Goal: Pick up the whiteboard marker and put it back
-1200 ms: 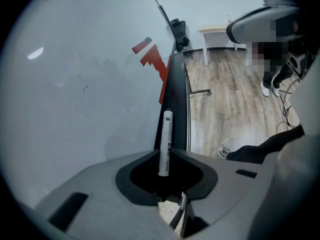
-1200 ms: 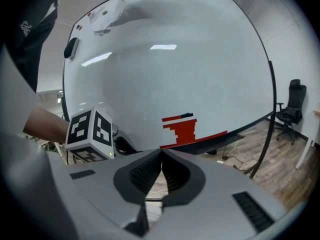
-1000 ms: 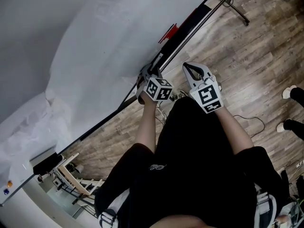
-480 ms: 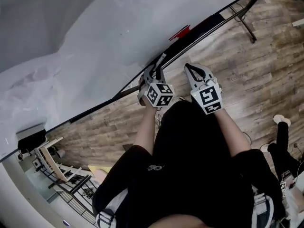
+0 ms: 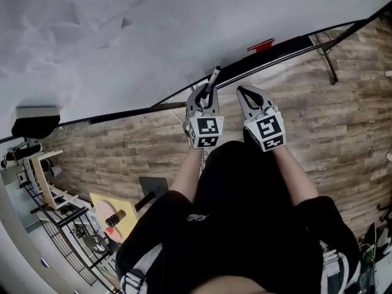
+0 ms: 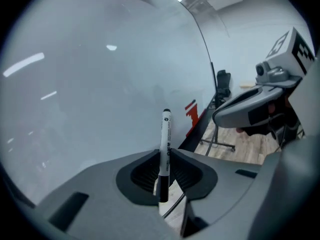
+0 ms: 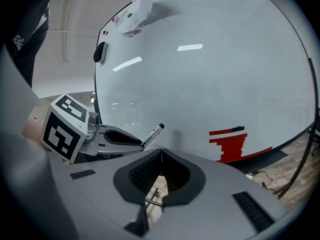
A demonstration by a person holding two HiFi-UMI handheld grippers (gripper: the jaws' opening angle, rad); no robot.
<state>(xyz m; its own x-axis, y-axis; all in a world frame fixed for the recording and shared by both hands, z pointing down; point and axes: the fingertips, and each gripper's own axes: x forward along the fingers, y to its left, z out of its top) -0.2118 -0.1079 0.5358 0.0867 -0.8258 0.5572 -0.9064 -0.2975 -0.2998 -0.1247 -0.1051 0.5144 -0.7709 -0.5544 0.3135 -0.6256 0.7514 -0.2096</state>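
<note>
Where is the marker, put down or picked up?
Picked up. The left hand-held gripper is shut on the marker, which stands between its jaws and pokes out past them, in front of the whiteboard.

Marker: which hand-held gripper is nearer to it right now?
Left. The left hand-held gripper is shut on the marker; the right hand-held gripper is alongside, shut on nothing, clear of the marker.

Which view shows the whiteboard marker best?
The left gripper view: the whiteboard marker stands nearly full length, clamped between the jaws. The head view shows only its end above the left gripper; the right gripper view shows it small.
</note>
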